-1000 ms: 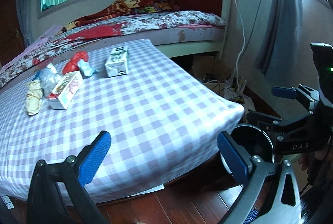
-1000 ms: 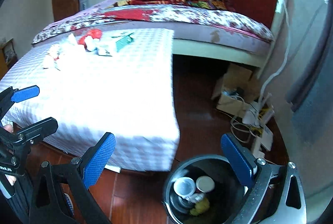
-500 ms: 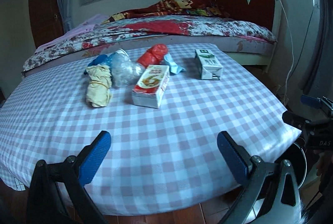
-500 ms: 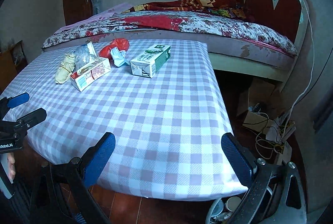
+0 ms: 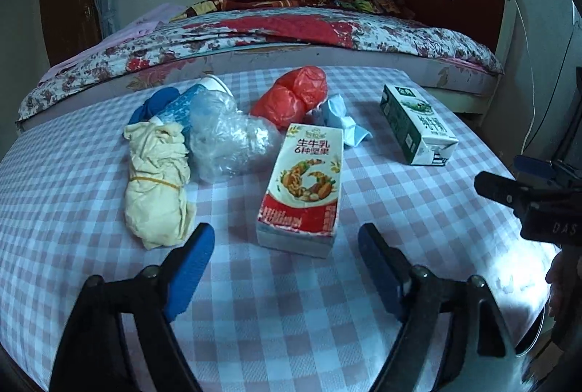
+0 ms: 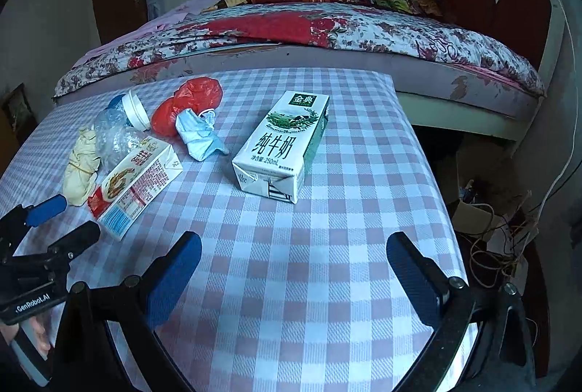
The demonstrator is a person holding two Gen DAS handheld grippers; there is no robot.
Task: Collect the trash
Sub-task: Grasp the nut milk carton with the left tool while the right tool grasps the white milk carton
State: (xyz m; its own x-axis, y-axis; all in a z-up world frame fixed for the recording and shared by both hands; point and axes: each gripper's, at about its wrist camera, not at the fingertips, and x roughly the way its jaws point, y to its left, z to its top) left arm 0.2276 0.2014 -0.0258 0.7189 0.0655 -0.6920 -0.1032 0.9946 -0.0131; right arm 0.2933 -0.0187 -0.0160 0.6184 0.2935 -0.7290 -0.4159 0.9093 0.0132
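Over the checked cloth (image 5: 291,312), my L claw (image 5: 286,255) is closing, nothing between, just short of the nut-milk carton (image 5: 303,188); R claw (image 6: 291,268) spread wide, empty.

My left camera sits behind my left gripper (image 5: 285,261) and looks forward and down over the checked table (image 5: 291,319), close to the red nut-milk carton (image 5: 302,188). My right camera sits behind my right gripper (image 6: 293,268) and looks the same way, with the green milk carton (image 6: 283,144) near the middle. Both views share the table, the two cartons, the red bag (image 5: 291,97) and the bed (image 5: 291,31) behind. Each camera sees the other gripper at its edge: the right one at the right side of the left view, the left one at the left side of the right view.
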